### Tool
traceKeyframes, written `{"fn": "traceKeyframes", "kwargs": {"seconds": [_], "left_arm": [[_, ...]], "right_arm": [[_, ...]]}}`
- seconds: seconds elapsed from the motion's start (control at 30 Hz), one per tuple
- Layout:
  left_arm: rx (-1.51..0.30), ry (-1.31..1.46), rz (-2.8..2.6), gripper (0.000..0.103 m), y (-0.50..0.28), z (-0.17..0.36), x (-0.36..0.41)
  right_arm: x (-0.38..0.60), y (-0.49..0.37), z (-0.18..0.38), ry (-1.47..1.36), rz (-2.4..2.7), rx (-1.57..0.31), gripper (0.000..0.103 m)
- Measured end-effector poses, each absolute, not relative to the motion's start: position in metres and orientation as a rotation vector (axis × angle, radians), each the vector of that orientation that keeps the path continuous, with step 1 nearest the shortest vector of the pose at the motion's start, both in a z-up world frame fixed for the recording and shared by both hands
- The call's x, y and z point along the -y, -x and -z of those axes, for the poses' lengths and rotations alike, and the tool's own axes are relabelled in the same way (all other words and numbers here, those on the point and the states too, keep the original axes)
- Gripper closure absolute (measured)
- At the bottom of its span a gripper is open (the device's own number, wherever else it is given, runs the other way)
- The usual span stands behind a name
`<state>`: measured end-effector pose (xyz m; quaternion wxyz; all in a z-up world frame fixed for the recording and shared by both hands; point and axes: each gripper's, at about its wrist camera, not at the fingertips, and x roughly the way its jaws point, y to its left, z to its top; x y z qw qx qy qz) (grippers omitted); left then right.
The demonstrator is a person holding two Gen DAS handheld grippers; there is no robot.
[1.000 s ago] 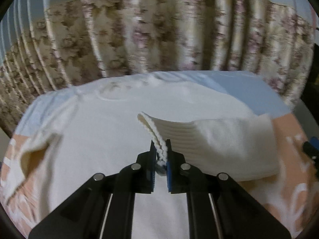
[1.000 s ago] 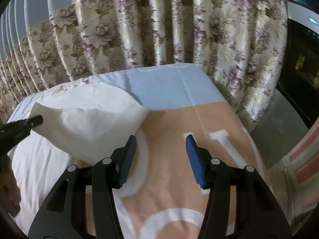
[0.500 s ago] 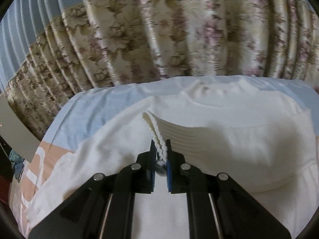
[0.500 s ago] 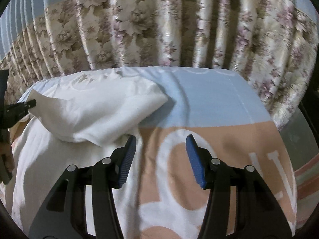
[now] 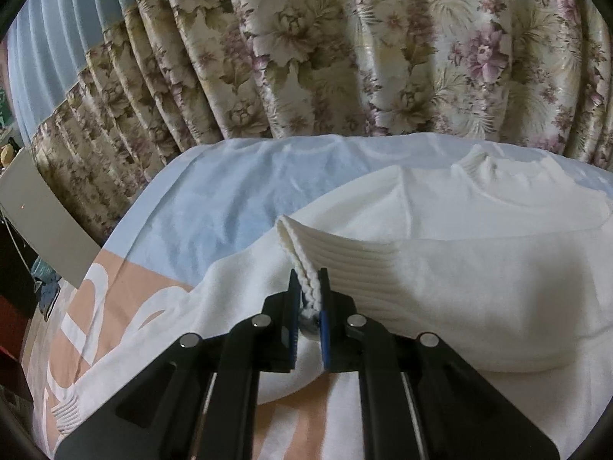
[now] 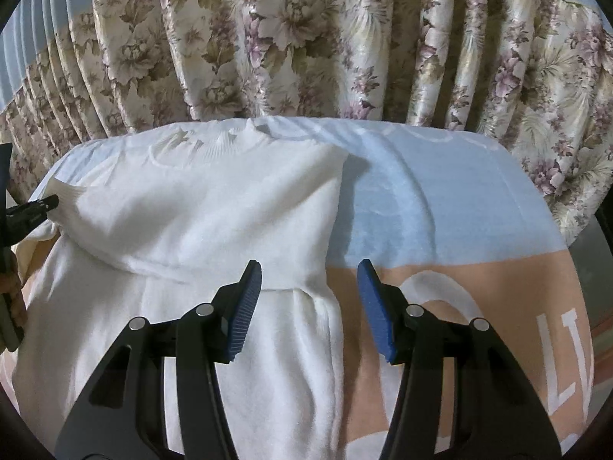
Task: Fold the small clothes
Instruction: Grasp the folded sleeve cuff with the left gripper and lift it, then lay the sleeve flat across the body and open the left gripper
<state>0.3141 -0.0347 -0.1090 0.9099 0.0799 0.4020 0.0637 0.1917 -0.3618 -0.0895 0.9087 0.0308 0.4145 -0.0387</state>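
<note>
Two views. From the left wrist, the left gripper (image 5: 308,285) pinches the ribbed cuff (image 5: 302,253) of a white sweater (image 5: 440,237) lying on the bedspread (image 5: 214,211). From the right wrist, the right gripper (image 6: 308,299) hangs unclenched, holding nothing, above the sweater's edge.

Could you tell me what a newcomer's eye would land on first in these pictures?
Probably the white sweater spread over the blue and peach bedcover, with its ribbed cuff pinched in the shut left gripper. Behind the bed hangs a floral curtain, and the right gripper hovers open over the sweater's edge.
</note>
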Motion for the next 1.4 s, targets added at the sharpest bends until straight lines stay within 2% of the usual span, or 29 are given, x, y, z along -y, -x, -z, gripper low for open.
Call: {"fn": "traceKeyframes", "kwargs": {"seconds": [0.2,0.37,0.43,0.5,0.73,0.9,1.4], "left_arm": [[-0.856,-0.153,-0.155,0.093,-0.315,0.118,0.035],[-0.877,-0.129,-0.166,0.082,-0.309,0.121,0.027],[-0.876,-0.111,-0.176,0.062,-0.304,0.117,0.021],[-0.870,-0.093,-0.180,0.047,-0.299,0.114,0.016],[-0.868,-0.110,-0.131,0.047,-0.279,0.107,0.013],[-0.858,-0.121,-0.077,0.043,-0.253,0.100,0.009],[-0.834,-0.071,-0.087,0.042,-0.169,0.088,-0.036]], "right_arm": [[0.363,-0.193,0.095,-0.074,0.080,-0.870,0.050],[0.366,-0.188,0.093,-0.084,0.087,-0.861,0.048],[0.367,-0.186,0.091,-0.089,0.087,-0.855,0.046],[0.368,-0.184,0.089,-0.098,0.087,-0.849,0.043],[0.368,-0.171,0.076,-0.117,0.108,-0.826,0.042],[0.358,-0.154,0.064,-0.120,0.105,-0.808,0.036],[0.327,-0.088,0.054,-0.142,0.059,-0.779,0.036]]}}
